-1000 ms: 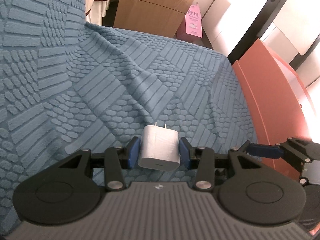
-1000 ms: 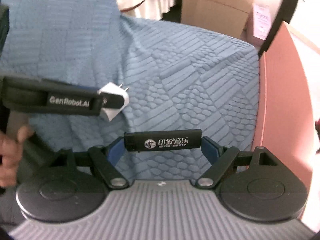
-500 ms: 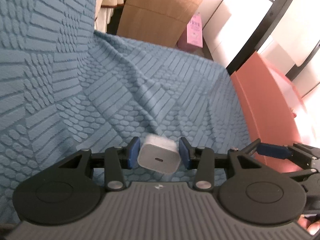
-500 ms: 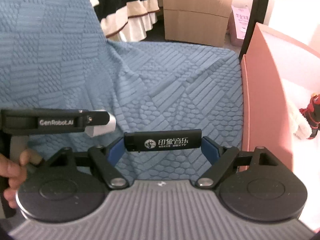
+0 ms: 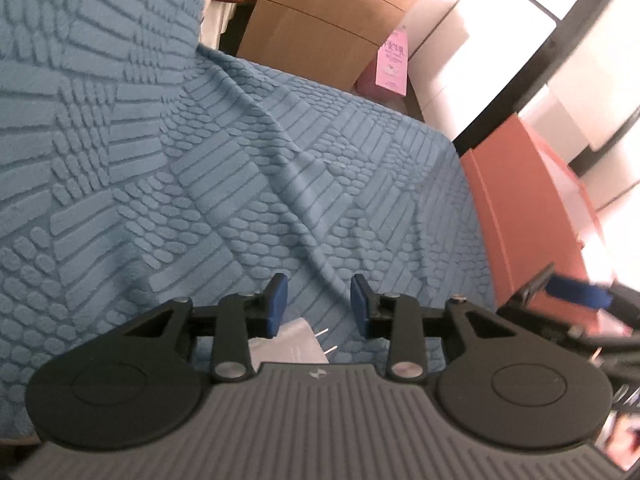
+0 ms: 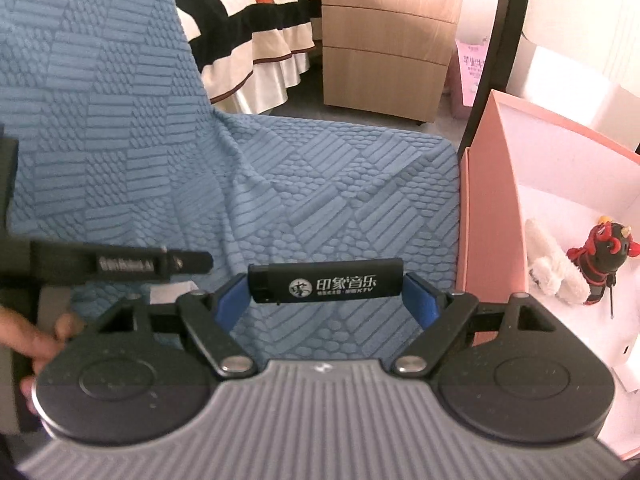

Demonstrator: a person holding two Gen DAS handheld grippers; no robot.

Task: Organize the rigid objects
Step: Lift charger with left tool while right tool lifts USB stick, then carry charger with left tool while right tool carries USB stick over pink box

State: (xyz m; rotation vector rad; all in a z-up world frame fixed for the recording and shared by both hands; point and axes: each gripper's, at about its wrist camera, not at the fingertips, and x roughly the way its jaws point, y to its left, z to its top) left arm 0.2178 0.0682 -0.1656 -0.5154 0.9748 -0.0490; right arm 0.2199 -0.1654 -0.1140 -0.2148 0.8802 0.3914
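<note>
My left gripper (image 5: pixel 318 304) is open over the blue textured cover (image 5: pixel 240 184), with nothing between its blue pads. The white plug charger (image 5: pixel 298 342) sits below and behind the left finger, prongs pointing right, half hidden by the gripper body. I cannot tell whether it rests on the cover. In the right wrist view my right gripper (image 6: pixel 326 300) is shut on a black lighter (image 6: pixel 326 282) with white print, held crosswise by its ends. The left gripper (image 6: pixel 120 266) reaches in from the left, with a bit of the white charger (image 6: pixel 170 292) showing under it.
A pink open box (image 6: pixel 488 220) stands against the cover's right edge; inside lie a red-and-black plush toy (image 6: pixel 600 256) and a white fluffy thing (image 6: pixel 548 264). A wooden drawer cabinet (image 6: pixel 388 48) and a striped bedspread (image 6: pixel 248 20) are behind. A person's hand (image 6: pixel 44 340) holds the left gripper.
The white charger has left the left jaws and now sits below them, prongs turned to the right. The right gripper has risen with the lighter, bringing the box's inside into view.
</note>
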